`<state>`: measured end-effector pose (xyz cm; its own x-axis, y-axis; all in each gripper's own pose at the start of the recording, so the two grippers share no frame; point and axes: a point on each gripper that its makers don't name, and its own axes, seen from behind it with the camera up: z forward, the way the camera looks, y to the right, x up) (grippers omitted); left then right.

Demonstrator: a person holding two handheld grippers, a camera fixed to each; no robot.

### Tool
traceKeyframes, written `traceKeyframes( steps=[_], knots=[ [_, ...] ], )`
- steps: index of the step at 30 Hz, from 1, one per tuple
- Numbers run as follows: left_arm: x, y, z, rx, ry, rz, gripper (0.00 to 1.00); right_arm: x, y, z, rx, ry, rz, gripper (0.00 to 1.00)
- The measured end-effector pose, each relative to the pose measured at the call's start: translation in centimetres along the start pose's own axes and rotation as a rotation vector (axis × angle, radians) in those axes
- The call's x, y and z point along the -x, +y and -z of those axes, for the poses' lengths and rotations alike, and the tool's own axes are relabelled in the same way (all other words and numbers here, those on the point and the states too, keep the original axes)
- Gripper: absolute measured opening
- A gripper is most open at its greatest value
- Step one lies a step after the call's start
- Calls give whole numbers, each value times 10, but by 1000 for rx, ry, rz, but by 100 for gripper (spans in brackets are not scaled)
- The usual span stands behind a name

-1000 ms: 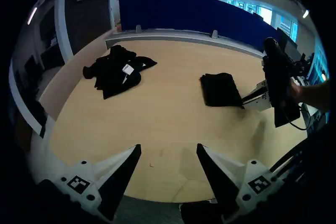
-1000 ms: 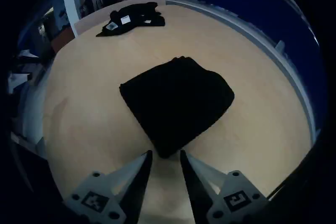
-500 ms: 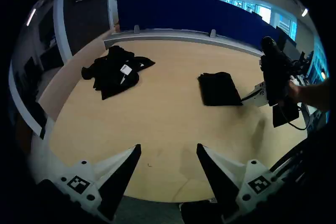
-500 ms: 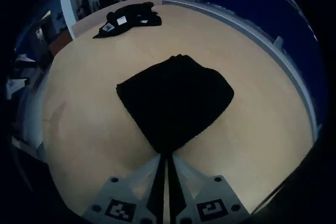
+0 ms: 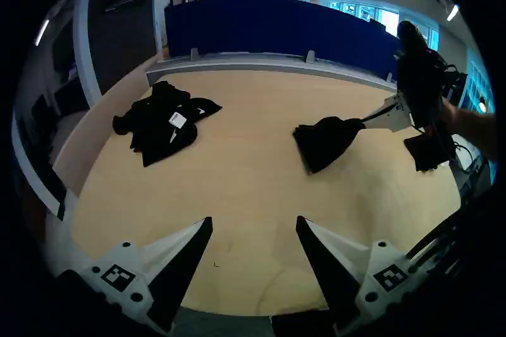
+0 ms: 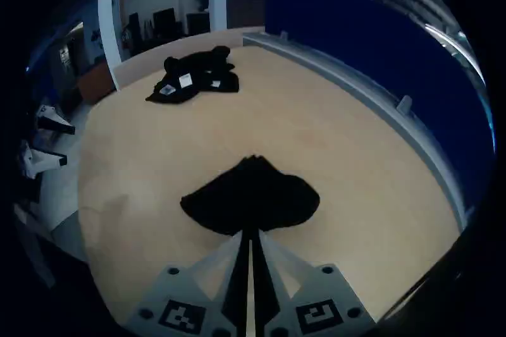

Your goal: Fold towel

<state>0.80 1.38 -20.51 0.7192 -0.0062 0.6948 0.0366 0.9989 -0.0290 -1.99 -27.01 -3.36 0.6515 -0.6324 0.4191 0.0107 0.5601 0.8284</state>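
Note:
A folded black towel (image 6: 253, 201) hangs by its near corner from my right gripper (image 6: 251, 236), whose fingers are shut on it. In the left gripper view the same towel (image 5: 324, 140) droops from the right gripper (image 5: 364, 122) above the light wooden table (image 5: 253, 166), its far end still near the tabletop. A hand (image 5: 452, 116) holds that gripper at the right. My left gripper (image 5: 253, 226) stands open over the table's near edge, well short of the towel, with nothing between its fingers.
A heap of crumpled black cloth with white tags (image 5: 161, 121) lies at the table's far left, also seen as the black heap (image 6: 193, 81) in the right gripper view. A blue partition (image 5: 272, 24) and a grey ledge run along the table's far side.
My right gripper closed on the towel's near corner and then lifted it, so the towel now hangs bunched instead of lying flat. The left gripper barely moved.

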Motion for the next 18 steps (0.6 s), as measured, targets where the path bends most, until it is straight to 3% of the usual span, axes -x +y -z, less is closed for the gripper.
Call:
traceKeyframes(
  steps=[9,18],
  knots=[
    [-19,19,-6,41,28,-23,98,-54,25,50,34,68,24,3],
    [-29,34,-10,75,44,-50,98,-66,44,84,71,91,35,3]
  ],
)
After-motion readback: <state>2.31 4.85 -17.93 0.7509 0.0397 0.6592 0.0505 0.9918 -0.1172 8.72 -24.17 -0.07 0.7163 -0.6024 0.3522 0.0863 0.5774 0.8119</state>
